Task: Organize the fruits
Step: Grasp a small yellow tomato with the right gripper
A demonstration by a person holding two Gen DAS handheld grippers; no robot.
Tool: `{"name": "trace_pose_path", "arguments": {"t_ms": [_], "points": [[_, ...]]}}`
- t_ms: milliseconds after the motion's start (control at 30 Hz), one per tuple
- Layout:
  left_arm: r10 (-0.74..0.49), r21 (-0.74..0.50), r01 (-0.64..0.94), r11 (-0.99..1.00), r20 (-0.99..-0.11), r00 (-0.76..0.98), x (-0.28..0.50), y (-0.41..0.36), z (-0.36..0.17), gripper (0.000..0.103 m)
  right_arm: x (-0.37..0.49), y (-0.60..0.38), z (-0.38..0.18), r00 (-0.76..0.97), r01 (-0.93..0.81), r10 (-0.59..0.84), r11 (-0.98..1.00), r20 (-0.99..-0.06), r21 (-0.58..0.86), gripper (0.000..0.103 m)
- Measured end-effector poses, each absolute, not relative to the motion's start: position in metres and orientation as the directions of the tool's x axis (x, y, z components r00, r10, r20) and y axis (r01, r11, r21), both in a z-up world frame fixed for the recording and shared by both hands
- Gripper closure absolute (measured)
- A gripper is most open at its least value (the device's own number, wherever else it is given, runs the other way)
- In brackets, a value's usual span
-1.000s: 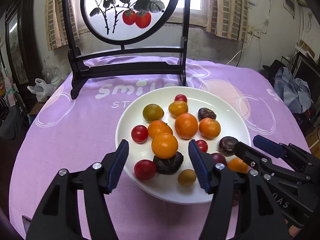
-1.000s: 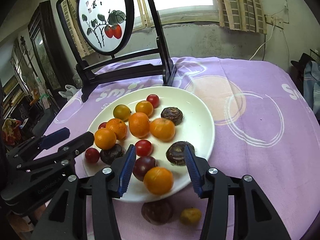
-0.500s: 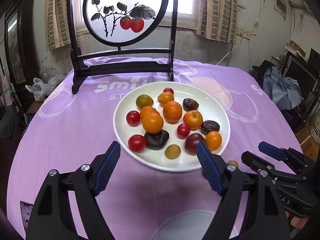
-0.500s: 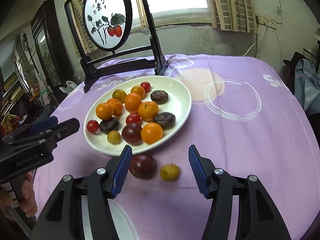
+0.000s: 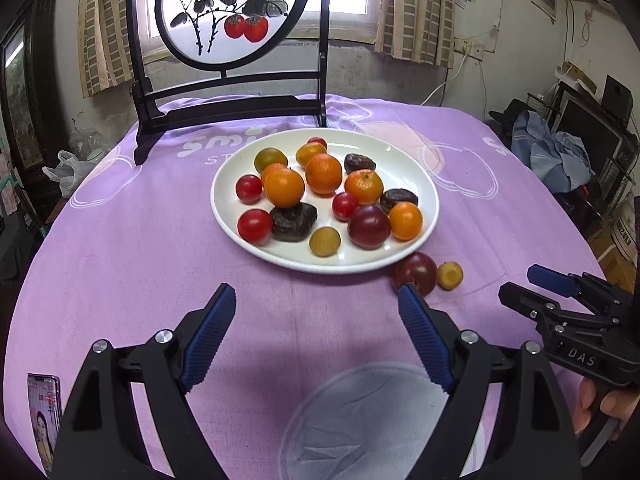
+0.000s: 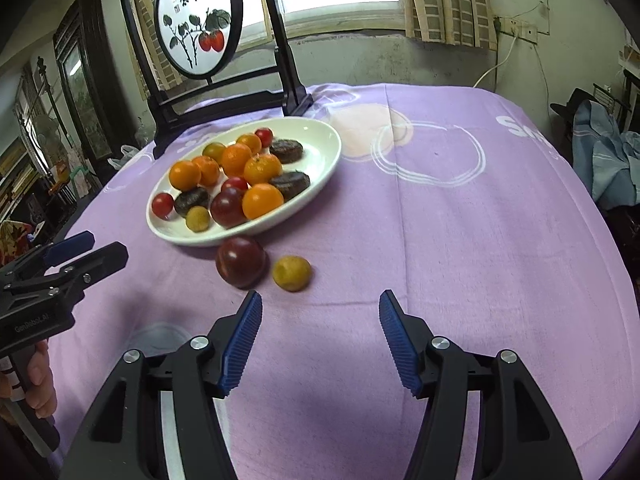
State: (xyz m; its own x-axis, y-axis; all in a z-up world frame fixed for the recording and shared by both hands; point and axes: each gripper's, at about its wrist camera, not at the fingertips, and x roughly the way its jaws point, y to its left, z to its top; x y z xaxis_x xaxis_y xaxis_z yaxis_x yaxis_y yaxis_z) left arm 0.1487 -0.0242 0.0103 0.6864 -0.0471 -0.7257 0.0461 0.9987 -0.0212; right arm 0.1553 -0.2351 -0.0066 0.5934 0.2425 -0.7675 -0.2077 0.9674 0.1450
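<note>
Both tools back from plate (image 5: 424, 184)

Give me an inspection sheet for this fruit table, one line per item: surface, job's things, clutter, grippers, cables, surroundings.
Surface: purple tablecloth over the table.
Job's things: white plate holding oranges, red tomatoes and dark fruits; a dark red fruit and a small yellow fruit lie off it on the cloth, near its rim.
Clutter: framed painting stand behind the plate; phone at the near edge.
Grippers: left gripper and right gripper both opening, nothing between the jaws.
Cables: white cable on the wall.
Surroundings: window, curtains, piled clothes.
</note>
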Motion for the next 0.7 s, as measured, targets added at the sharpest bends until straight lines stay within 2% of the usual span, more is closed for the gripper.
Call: {"name": "trace_pose_path", "arguments": {"t_ms": [500, 700], "points": [[-0.066, -0.049, 0.044, 0.998, -0.762, 0.644, 0.155, -0.015, -0.014, 0.021, 0.174, -0.191, -0.046, 0.519, -0.3, 0.171, 0.954, -0.838, 0.009, 0.042], [-0.068, -0.055, 0.04, 0.998, -0.769, 0.636, 0.158, -0.012, -0.019, 0.021, 0.193, -0.182, -0.047, 0.531, -0.3, 0.16, 0.954, -0.832, -0.007, 0.049]]}}
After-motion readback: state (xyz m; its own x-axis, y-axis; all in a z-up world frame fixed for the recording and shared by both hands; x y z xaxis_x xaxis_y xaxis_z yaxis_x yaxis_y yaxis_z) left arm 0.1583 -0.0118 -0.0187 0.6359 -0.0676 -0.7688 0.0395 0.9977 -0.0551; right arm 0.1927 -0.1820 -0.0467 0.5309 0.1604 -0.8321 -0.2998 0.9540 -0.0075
